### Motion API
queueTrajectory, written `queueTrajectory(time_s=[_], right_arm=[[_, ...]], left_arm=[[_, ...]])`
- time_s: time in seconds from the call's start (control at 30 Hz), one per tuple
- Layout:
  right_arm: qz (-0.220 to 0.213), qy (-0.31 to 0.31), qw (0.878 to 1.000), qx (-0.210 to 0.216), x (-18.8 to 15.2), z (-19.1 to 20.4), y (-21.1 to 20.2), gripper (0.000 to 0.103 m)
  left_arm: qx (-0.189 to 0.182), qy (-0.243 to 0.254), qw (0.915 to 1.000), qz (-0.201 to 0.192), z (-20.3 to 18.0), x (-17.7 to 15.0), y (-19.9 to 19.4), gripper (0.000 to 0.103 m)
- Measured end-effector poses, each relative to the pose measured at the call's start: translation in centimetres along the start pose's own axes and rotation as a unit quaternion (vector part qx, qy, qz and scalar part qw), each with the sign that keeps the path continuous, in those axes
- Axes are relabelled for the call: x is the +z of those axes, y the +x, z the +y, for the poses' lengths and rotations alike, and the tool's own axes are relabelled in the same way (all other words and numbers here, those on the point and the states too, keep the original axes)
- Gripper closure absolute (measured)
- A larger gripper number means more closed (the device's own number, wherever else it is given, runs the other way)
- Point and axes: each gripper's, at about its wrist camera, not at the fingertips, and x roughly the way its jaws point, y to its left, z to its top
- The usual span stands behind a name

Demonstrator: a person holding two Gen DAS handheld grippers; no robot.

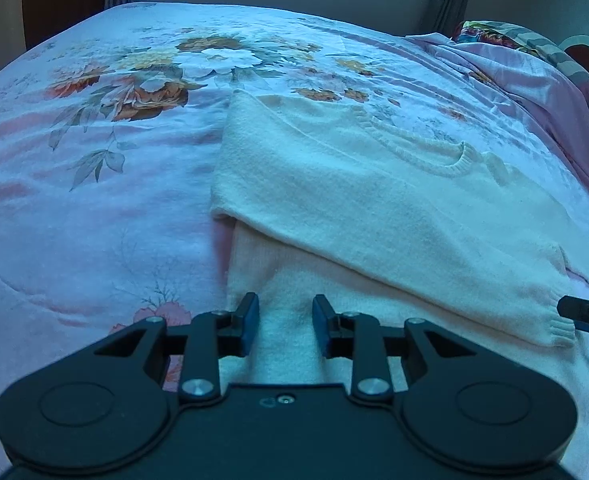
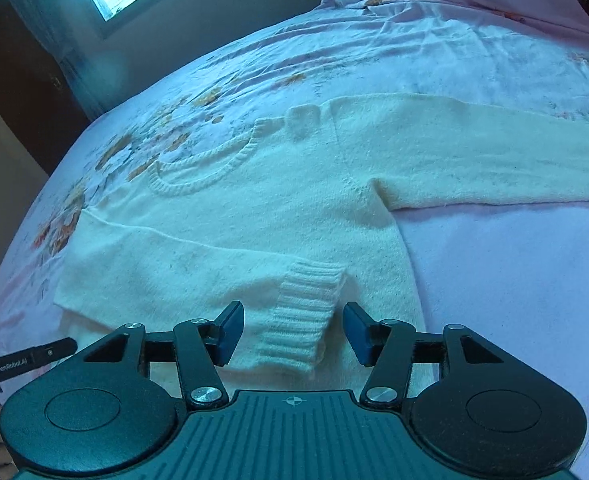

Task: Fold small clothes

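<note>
Lying folded across the sweater [image 2: 254, 208], the sleeve's ribbed cuff [image 2: 304, 316] is sitting between the right gripper's [image 2: 292, 330] released fingers, while the left gripper [image 1: 285, 326] is hovering unclenched over the hem.

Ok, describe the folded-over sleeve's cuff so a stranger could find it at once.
On the pink floral bedsheet lies a cream knitted sweater. One sleeve is folded across its body, and its ribbed cuff lies nearest the camera; the other sleeve stretches out sideways.

Cream knit sweater [image 2: 254, 216], ribbed cuff [image 2: 306, 312]; pink floral bedsheet [image 1: 94, 160]; black grippers, blue pads [image 2: 230, 334].
</note>
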Motion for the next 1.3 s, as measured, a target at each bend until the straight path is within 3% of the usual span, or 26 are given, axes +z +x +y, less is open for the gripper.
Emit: queueTrajectory(time_s=[0.13, 0.17, 0.2, 0.27, 0.47, 0.77, 0.83, 0.87, 1.03, 1.1, 1.23, 1.3], right_arm=[[0.0, 0.01, 1.0, 0.007, 1.1, -0.5, 1.6, 0.049], [-0.003, 0.012, 1.0, 0.01, 1.3, -0.5, 1.8, 0.053], [-0.008, 0.016, 1.0, 0.012, 1.6, -0.6, 2.0, 0.071], [-0.009, 0.019, 1.0, 0.021, 2.0, -0.7, 2.5, 0.087], [-0.001, -0.007, 1.0, 0.019, 1.5, -0.5, 2.4, 0.087], [0.016, 0.011, 0.999, 0.035, 1.1, -0.5, 3.0, 0.087], [0.009, 0.021, 0.999, 0.041, 1.2, -0.3, 3.0, 0.093], [0.001, 0.022, 0.999, 0.043, 1.5, -0.2, 2.8, 0.1], [-0.107, -0.004, 0.994, 0.023, 4.2, 0.7, -0.7, 0.1], [-0.123, 0.006, 0.992, -0.007, 4.5, -0.4, -1.1, 0.1], [-0.029, 0.044, 0.998, -0.024, 2.8, -3.4, 2.2, 0.1], [-0.034, 0.041, 0.998, -0.03, 2.1, -3.5, 2.2, 0.1]], left_arm=[[0.002, -0.002, 1.0, 0.0, -0.1, 0.1, 0.1, 0.074], [0.003, -0.001, 1.0, 0.0, -0.1, 0.1, 0.2, 0.074], [0.004, 0.001, 1.0, 0.0, -0.2, 0.1, 0.2, 0.073], [0.005, 0.003, 1.0, 0.001, -0.3, 0.1, 0.2, 0.072], [0.007, 0.01, 0.9999, -0.001, -0.5, 0.0, 0.4, 0.071], [0.01, 0.011, 0.9999, -0.003, -0.7, -0.1, 0.4, 0.069], [0.012, 0.011, 0.9999, -0.004, -0.8, -0.1, 0.4, 0.069], [0.013, 0.011, 0.9998, -0.005, -0.8, -0.1, 0.4, 0.069], [0.014, 0.01, 0.9998, -0.005, -0.8, 0.0, 0.4, 0.069], [0.014, 0.009, 0.9998, -0.006, -0.8, 0.0, 0.5, 0.068], [0.02, 0.018, 0.9996, -0.01, -1.1, -0.2, 0.5, 0.068], [0.021, 0.021, 0.9995, -0.01, -1.2, -0.2, 0.4, 0.067]])
